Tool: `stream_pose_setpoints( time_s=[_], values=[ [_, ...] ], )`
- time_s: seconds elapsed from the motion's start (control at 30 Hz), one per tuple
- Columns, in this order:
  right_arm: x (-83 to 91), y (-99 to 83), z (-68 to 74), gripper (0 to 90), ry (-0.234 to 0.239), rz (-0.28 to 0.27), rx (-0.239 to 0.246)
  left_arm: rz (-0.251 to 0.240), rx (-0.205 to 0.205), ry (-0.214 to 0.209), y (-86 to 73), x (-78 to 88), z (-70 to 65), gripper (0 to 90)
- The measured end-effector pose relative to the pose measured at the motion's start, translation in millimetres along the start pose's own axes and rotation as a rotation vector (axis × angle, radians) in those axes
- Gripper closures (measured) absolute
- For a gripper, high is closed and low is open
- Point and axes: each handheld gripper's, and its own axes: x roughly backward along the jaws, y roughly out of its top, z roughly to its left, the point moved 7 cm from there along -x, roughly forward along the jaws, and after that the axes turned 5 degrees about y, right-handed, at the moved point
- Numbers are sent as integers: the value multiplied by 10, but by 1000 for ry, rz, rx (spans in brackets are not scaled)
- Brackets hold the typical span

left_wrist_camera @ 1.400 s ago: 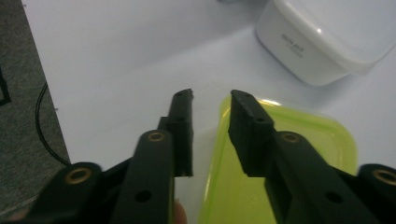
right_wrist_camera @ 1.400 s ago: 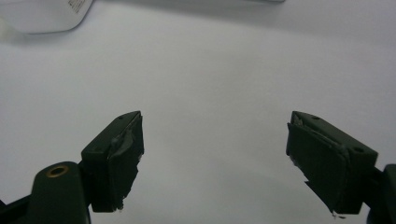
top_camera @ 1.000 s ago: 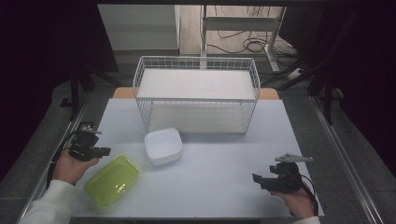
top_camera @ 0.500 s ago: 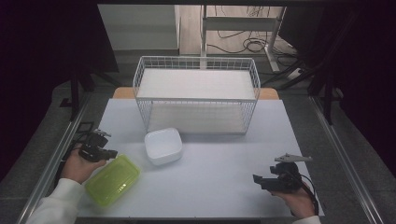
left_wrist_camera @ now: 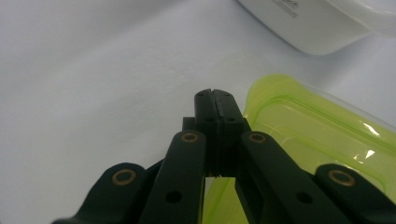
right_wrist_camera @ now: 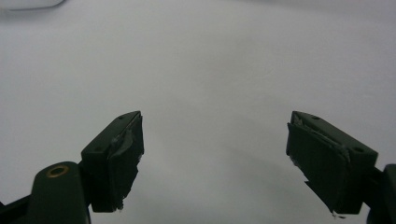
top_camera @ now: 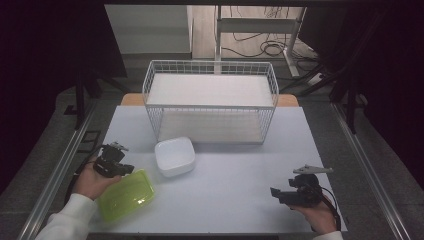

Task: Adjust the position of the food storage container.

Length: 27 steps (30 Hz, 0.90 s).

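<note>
Left gripper (top_camera: 126, 170), jaws clenched empty, angles down beside green lid (top_camera: 125, 196); right gripper (top_camera: 276, 192) released.

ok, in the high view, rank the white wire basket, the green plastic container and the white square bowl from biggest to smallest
1. White wire basket, largest by far.
2. Green plastic container.
3. White square bowl, slightly smaller; the container lies nearer the camera, so that gap is unsure.
</note>
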Motion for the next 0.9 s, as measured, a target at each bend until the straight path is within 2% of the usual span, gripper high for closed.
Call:
stream_pose_setpoints(
  time_s=[0.2,0.3,0.57,0.67,0.7,0.73,0.77,0.8,0.83,0.87,0.9],
  values=[
    [-11,-7,-1,190,1,5,-4,-10,-21,-18,1,13,-102,900],
    [-15,-7,0,190,0,6,-4,-18,-36,-35,8,18,-196,900],
    [-20,-12,0,189,-2,9,-5,-22,-53,-46,7,27,-264,900],
    [-19,-12,-1,190,-3,10,-4,-29,-48,-42,4,50,-245,900],
    [-16,-10,-3,190,-4,8,-5,-43,-31,-40,-1,98,-212,900],
    [-16,-10,-3,190,-4,8,-5,-43,-31,-40,-1,98,-212,900],
    [-11,-9,-3,190,-3,8,-5,-69,-5,-34,-25,208,-146,900],
    [-11,-9,-3,190,-3,8,-5,-69,-5,-34,-25,208,-146,900],
    [-8,-9,-2,189,-3,6,-6,-87,16,-21,-73,312,-79,900],
    [-8,-9,-2,189,-3,6,-6,-87,16,-21,-73,312,-79,900],
    [-6,-9,-3,190,-5,4,-6,-88,38,-5,-140,395,-19,900]
  ],
)
